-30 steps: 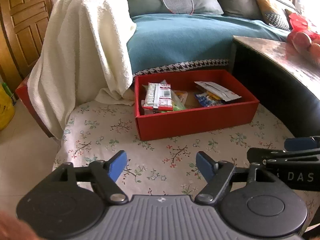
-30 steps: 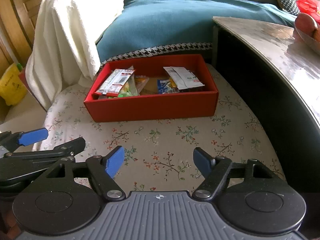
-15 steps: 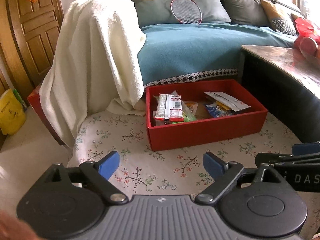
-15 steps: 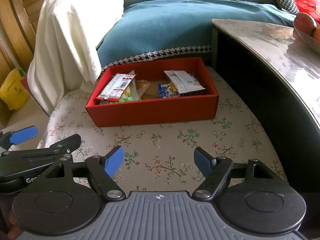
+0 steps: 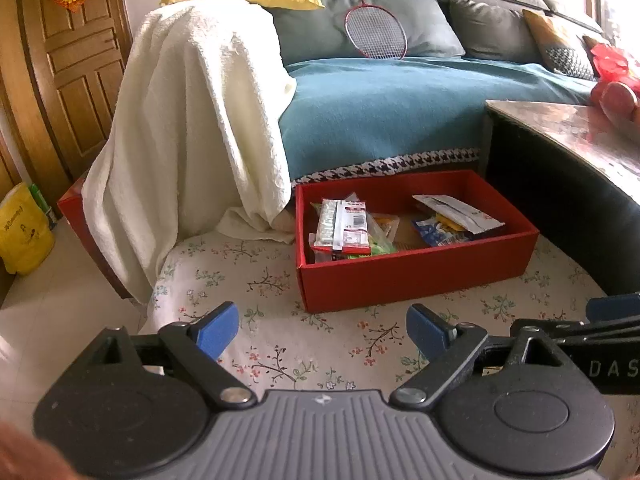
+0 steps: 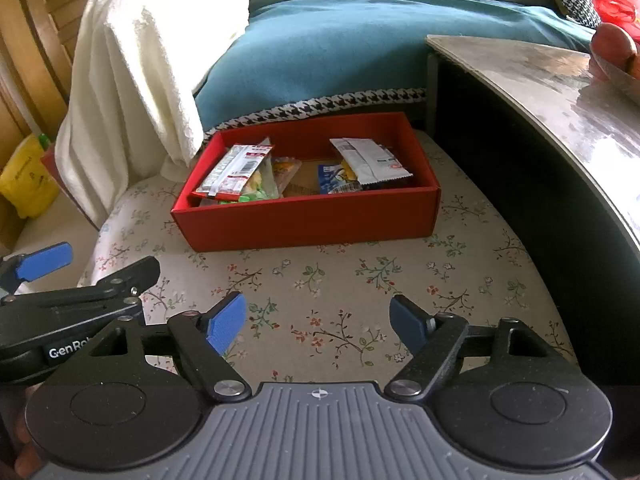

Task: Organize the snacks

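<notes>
While both grippers gape empty – right gripper widening; red box holding snack packets, floral cloth

grey sofa; wooden door

Daylight from upper right; glare on white blanket and glossy table top. Strong fisheye bending at edges. Focus mostly sharp.

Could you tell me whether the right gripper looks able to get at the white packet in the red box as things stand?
Probably yes. The right gripper is empty, its jaws opening, with only bare floral cloth before the box; the white packet lies on top, uncovered.
</notes>
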Available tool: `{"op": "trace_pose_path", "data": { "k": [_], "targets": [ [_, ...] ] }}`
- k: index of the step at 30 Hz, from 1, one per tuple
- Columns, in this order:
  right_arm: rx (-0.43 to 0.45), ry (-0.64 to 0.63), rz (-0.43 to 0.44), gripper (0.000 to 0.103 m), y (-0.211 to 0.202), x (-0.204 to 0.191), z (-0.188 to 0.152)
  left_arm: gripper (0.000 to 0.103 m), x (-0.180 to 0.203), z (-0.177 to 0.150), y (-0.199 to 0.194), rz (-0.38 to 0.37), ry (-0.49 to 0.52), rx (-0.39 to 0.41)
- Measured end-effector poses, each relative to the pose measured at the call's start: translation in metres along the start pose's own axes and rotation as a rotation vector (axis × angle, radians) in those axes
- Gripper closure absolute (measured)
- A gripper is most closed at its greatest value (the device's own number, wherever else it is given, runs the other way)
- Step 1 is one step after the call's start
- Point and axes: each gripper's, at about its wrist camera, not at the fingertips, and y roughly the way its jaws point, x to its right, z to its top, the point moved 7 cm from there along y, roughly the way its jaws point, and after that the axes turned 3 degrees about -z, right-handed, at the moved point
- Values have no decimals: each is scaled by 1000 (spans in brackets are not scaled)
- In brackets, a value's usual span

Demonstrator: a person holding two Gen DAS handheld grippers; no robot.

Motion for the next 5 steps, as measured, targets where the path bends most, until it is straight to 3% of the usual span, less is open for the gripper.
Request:
{"op": "trace_pose_path", "data": {
  "k": [5],
  "targets": [
    [1, -1, -2, 16, 1, -1, 0, 17, 0, 0, 0, 5, -3, 0]
  ]
}}
